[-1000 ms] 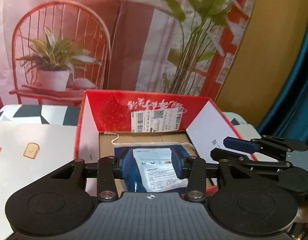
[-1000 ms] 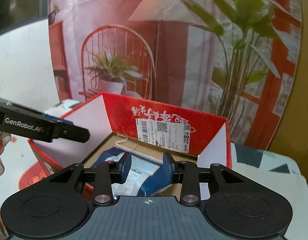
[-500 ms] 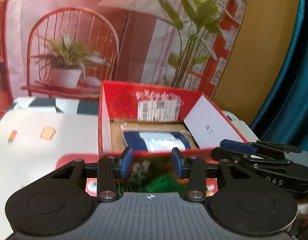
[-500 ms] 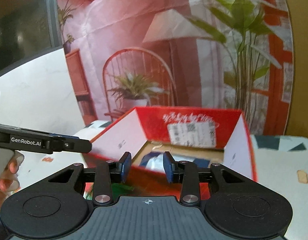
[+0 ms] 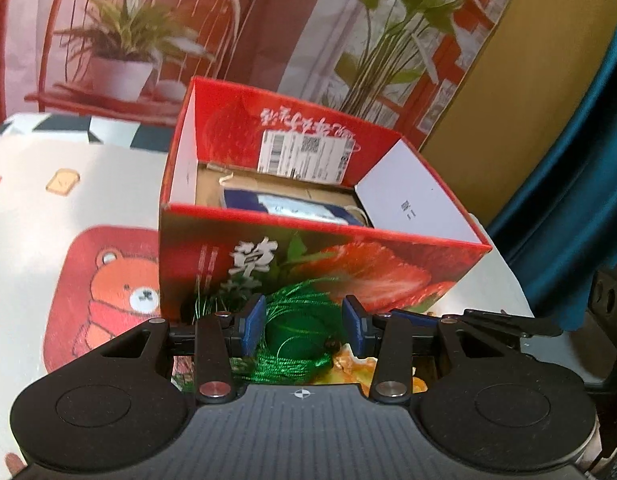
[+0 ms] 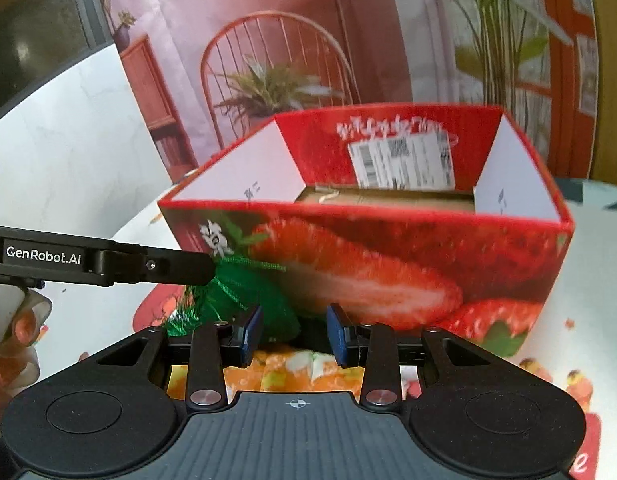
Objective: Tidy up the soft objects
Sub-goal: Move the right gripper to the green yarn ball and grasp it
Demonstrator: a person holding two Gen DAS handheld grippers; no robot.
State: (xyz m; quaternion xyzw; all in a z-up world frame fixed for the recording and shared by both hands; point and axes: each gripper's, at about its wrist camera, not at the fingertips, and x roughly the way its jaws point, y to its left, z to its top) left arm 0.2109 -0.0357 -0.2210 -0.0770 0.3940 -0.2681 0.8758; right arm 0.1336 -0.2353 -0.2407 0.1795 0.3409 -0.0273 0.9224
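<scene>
A bundle of green thread (image 5: 296,340) lies on the table against the front wall of a red strawberry box (image 5: 348,264). My left gripper (image 5: 304,320) is open, and the bundle sits between its blue pads without being squeezed. A blue package (image 5: 300,208) with a white label lies inside the box. In the right wrist view my right gripper (image 6: 294,332) is open just right of the green bundle (image 6: 236,300), with the box (image 6: 388,256) close behind. The left gripper's finger (image 6: 168,268) reaches over the bundle. The box wall hides the blue package here.
An orange and white patch (image 6: 292,364) shows under the right gripper; whether it is a packet or a print I cannot tell. The tablecloth carries a bear print (image 5: 120,292). A hand (image 6: 16,332) holds the left gripper. A printed backdrop stands behind, with a teal curtain (image 5: 568,160) at right.
Both grippers drew back from over the box's opening and sank in front of its near wall. The green bundle came between the left gripper's pads. Both gaps stayed about the same.
</scene>
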